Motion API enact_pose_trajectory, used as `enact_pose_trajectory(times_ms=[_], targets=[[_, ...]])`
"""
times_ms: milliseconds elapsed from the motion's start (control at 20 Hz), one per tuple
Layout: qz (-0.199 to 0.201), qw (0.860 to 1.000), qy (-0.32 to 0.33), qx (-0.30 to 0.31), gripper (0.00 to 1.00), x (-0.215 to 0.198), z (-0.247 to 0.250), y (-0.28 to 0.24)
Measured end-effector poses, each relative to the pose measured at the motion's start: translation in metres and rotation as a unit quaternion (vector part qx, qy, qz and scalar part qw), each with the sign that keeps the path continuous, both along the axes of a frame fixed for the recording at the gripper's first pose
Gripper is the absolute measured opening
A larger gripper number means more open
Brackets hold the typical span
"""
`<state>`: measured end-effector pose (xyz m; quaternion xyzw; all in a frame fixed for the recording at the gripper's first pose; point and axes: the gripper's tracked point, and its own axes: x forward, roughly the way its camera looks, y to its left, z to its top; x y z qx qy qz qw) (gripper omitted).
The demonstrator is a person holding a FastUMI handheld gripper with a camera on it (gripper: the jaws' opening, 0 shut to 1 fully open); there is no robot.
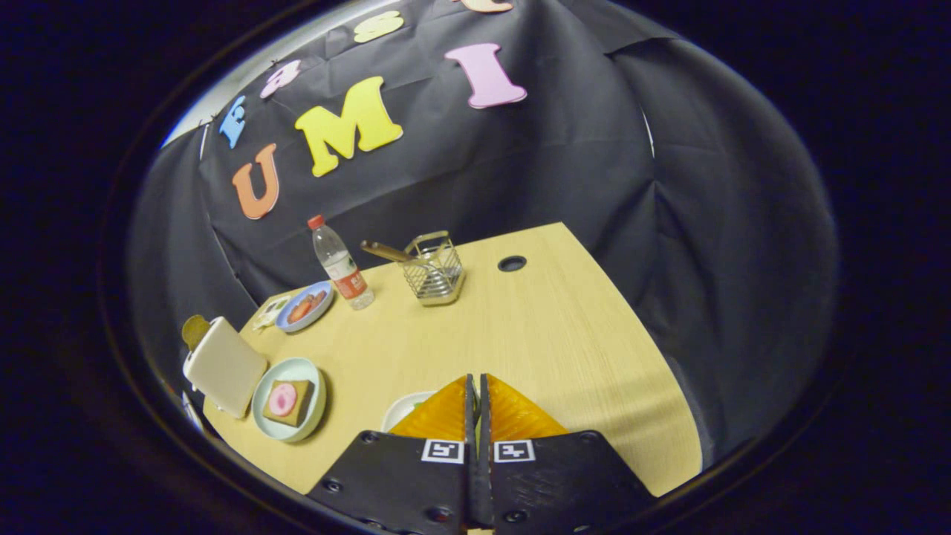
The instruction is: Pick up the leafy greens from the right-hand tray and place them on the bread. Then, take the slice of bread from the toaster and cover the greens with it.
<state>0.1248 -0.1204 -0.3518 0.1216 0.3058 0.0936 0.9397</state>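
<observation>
While the tongs (475, 390) sit pressed together with nothing between the fingers, they hang low over the near edge of the wooden table (565, 334). Just under and left of the fingertips, a pale tray (401, 409) peeks out with a bit of green (418, 406) at its rim, probably the leafy greens. Most of it is hidden by the fingers, so I cannot tell which way the greens run.

Left of that, close by, a light green plate (291, 371) holds the bread (291, 402) with a pink round slice (282, 400) on top. Beside the plate, further left, the toaster (223, 365) stands with a brown slice (195, 329) sticking up from its slot.

Farther back on the left sits a blue plate (304, 305) with some orange food, a small white item just beside it. A water bottle (340, 264) stands right of that plate, and a wire rack (435, 269) with a wooden-handled tool in it is right of the bottle. A round hole (512, 263) in the tabletop lies beyond, near the far edge.

Judgement: nothing picked yet, first step still to do. The greens lie below and slightly left of the tips, so the fingers need to spread and drop down-left. The bread is then a short carry left, the toaster just past it.
</observation>
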Motion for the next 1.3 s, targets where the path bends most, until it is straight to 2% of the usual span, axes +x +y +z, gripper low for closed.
enact_pose_trajectory(times_ms=[350, 650, 900, 1050, 1300], targets=[[0.011, 0.998, -0.047, -0.031, 0.00, -0.008, 0.077, 0.054], [0.040, 0.997, -0.060, -0.026, 0.00, -0.025, 0.117, 0.161], [0.072, 0.995, -0.065, -0.005, 0.00, -0.037, 0.126, 0.277], [0.093, 0.994, -0.059, 0.011, 0.00, -0.043, 0.114, 0.341], [0.097, 0.994, -0.040, 0.038, 0.00, -0.049, 0.087, 0.408]])
